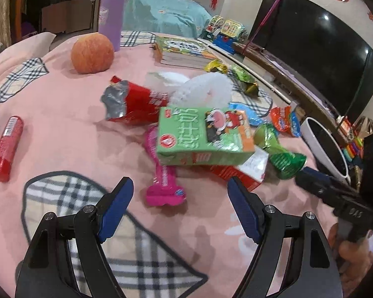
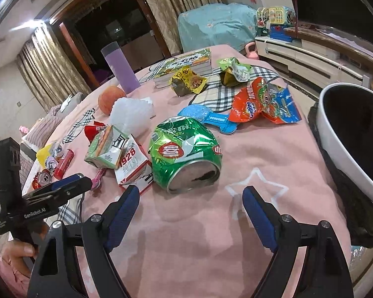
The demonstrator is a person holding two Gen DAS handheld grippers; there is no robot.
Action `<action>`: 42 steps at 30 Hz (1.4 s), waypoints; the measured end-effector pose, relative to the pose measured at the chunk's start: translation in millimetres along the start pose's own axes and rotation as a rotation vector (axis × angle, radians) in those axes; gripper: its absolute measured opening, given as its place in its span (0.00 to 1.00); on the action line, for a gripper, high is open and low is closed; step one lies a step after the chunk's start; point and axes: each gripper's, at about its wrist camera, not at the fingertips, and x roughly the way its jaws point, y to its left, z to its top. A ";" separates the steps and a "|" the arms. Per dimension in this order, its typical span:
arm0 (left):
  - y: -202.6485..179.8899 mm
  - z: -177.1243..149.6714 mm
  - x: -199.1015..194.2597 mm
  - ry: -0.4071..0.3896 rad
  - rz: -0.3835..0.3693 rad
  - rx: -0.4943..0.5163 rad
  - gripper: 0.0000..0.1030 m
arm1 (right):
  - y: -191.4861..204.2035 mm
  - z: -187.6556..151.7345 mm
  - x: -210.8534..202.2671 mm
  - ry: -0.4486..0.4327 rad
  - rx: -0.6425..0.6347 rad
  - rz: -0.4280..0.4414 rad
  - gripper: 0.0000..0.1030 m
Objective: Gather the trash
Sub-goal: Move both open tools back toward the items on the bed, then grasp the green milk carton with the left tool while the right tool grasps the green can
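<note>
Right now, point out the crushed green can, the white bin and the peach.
crushed green can (image 2: 184, 149), right wrist view, on its dented side.
white bin (image 2: 345, 154), right wrist view, on its outer wall.
peach (image 1: 92, 52), left wrist view, on its front.

My left gripper (image 1: 180, 185) and right gripper (image 2: 191, 193) look alike: matte black angular arms with triangular cut-outs, each tipped with a ribbed blue pad (image 1: 115, 208) and pinned by round silver screws (image 1: 90, 208) (two to a side). From the right wrist view, the left gripper's black body carries white lettering reading GenRobot.AI (image 2: 36, 214), mounted on a blocky black handle (image 2: 8, 171).
</note>
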 end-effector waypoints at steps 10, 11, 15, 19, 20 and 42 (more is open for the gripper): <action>-19.6 17.3 7.0 -0.004 -0.067 -0.018 0.88 | 1.6 13.9 23.4 0.040 -0.021 0.019 0.84; -19.6 18.6 8.3 -0.003 -0.069 -0.023 0.90 | 1.1 14.8 24.8 0.043 -0.021 0.024 0.84; -19.8 22.3 14.8 -0.014 -0.023 -0.024 0.90 | -1.7 16.0 28.8 0.049 -0.014 0.033 0.84; -3.9 19.6 17.8 -0.005 0.016 -0.042 0.90 | -3.6 15.4 26.8 0.040 -0.012 0.030 0.74; 0.7 17.5 15.9 -0.006 0.022 -0.044 0.90 | -3.7 14.8 26.0 0.039 -0.014 0.027 0.71; 20.6 6.0 3.3 -0.014 0.130 -0.021 0.90 | -27.7 14.8 8.6 0.037 0.117 0.106 0.77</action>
